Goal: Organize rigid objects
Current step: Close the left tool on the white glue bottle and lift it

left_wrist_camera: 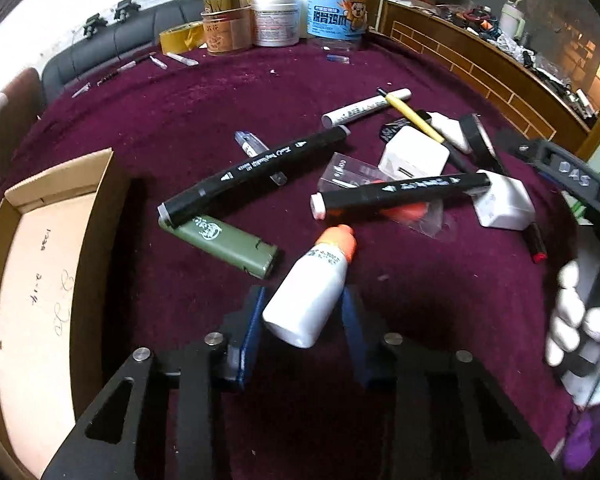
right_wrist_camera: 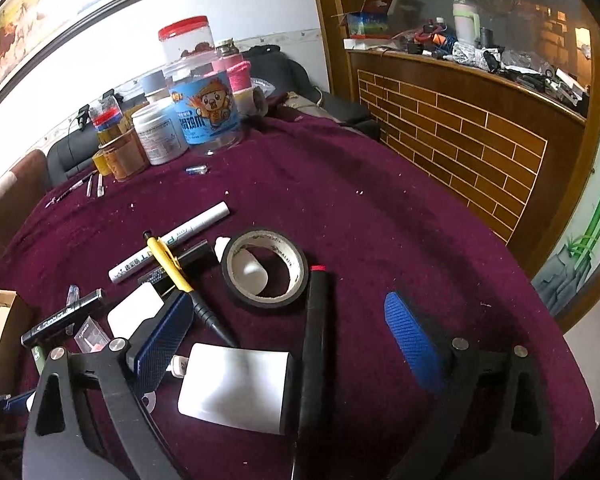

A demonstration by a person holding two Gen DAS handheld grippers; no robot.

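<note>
My left gripper (left_wrist_camera: pixel 302 300) is shut on a small white bottle with an orange cap (left_wrist_camera: pixel 312 288), held just above the purple cloth. A cardboard box (left_wrist_camera: pixel 28 280) lies open to its left. Ahead lie a green lighter (left_wrist_camera: pixel 224 246), two black markers (left_wrist_camera: pixel 256 172) (left_wrist_camera: pixel 400 194), white chargers (left_wrist_camera: pixel 414 156) and a white marker (left_wrist_camera: pixel 364 110). My right gripper (right_wrist_camera: pixel 296 320) is open over a white charger (right_wrist_camera: pixel 236 384) and a black pen with a red tip (right_wrist_camera: pixel 314 344). A black tape roll (right_wrist_camera: pixel 265 267) and a yellow pen (right_wrist_camera: pixel 170 264) lie beyond it.
Jars and tubs (left_wrist_camera: pixel 300 12) with a yellow tape roll (left_wrist_camera: pixel 180 38) stand at the table's far edge. A wooden brick-patterned counter (right_wrist_camera: pixel 480 152) runs along the right. A dark sofa (left_wrist_camera: pixel 112 44) lies behind the table. Small pens (left_wrist_camera: pixel 140 62) lie at the far left.
</note>
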